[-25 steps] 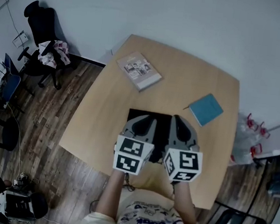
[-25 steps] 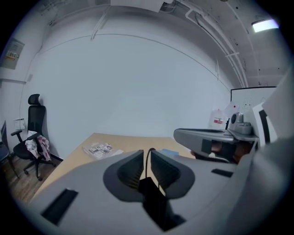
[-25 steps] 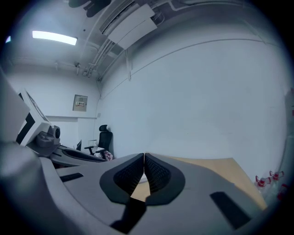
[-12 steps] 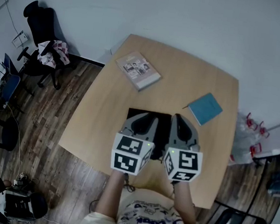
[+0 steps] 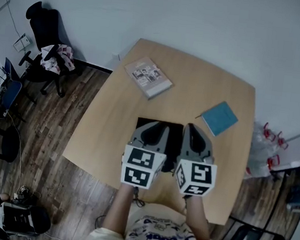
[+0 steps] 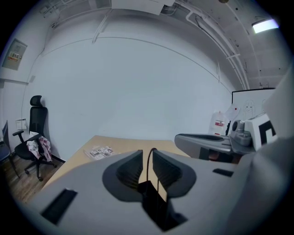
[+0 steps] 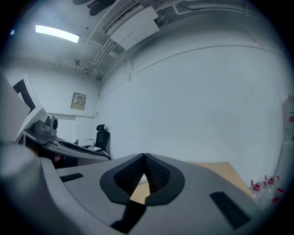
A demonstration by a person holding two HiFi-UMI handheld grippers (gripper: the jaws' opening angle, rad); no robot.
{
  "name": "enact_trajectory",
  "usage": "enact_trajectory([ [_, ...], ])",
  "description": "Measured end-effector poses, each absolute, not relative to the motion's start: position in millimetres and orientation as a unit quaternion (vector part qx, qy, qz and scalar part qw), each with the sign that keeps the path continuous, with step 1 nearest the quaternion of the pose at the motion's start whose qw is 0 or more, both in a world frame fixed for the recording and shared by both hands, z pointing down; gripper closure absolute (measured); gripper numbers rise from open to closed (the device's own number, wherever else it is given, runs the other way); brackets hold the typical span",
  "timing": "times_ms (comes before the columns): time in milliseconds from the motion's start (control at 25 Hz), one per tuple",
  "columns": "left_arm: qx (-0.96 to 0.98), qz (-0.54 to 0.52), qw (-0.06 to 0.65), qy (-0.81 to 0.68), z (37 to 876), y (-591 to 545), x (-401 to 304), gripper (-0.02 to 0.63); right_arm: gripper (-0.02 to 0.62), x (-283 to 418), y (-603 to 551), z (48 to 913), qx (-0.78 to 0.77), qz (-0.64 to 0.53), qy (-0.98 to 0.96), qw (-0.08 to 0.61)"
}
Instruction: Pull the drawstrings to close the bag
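— On the table (image 5: 207,85), where does the bag lie?
— The black bag (image 5: 173,138) lies flat in the half nearest the person, towards 6 o'clock, mostly covered by both tools, which sit side by side over it.
— What about the left gripper (image 6: 147,155)?
— Its fingers have just been opening. They now stand a little apart, and a thin dark cord (image 6: 147,166) runs up through the gap. The gap is wider than the cord, so nothing is pinched.
— And the right gripper (image 7: 144,158)?
— Closed, tip against tip, with nothing showing between the fingers, only bare wood below them.
— Anything else up there?
— From the bag, a booklet (image 5: 148,76) lies at 11 o'clock and a blue notebook (image 5: 219,117) at 2 o'clock, both well apart from it. Off the table, at 10 o'clock, stands a black office chair (image 5: 42,29).
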State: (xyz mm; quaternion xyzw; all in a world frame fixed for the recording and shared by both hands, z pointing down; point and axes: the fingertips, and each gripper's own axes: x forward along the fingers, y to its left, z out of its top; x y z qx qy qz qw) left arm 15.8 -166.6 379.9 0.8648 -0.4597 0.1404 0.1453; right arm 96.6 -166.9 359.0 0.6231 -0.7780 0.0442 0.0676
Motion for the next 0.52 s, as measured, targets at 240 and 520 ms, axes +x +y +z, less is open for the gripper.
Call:
enact_trajectory([
  [240,0.865,0.14,0.151,-0.458,379.5,-166.3,14.2,0.551,0.592,95.0,-167.4,357.8,0.621,0.044,-0.78,0.071],
  [520,0.867,0.142,0.149,-0.453,380.1,-164.7,15.9,0.551,0.593,95.3,-165.5,358.1,0.623,0.047,-0.778,0.073],
])
